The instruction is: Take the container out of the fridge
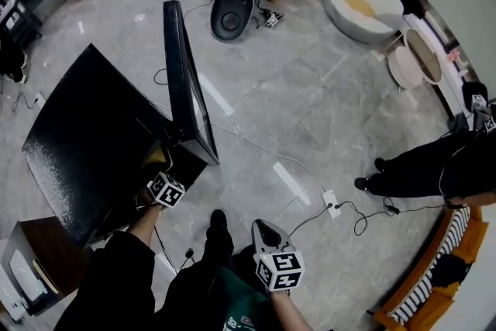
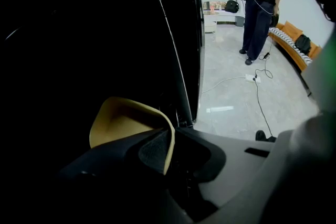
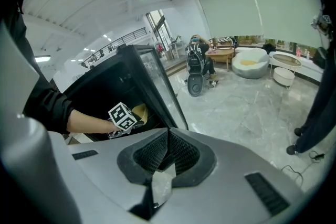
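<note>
The left gripper (image 2: 167,139), seemingly clamped on the container (image 2: 123,122) rim inside the fridge (image 1: 77,128), should pull level past the door (image 1: 184,81) edge; the right gripper (image 3: 167,149) hangs closed, empty.

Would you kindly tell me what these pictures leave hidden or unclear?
- Fridge interior: all dark in the left gripper view; no shelves show.
- Container: its lower part is behind the left tongs there.
- Head view: fridge top and door cover most of the container.
</note>
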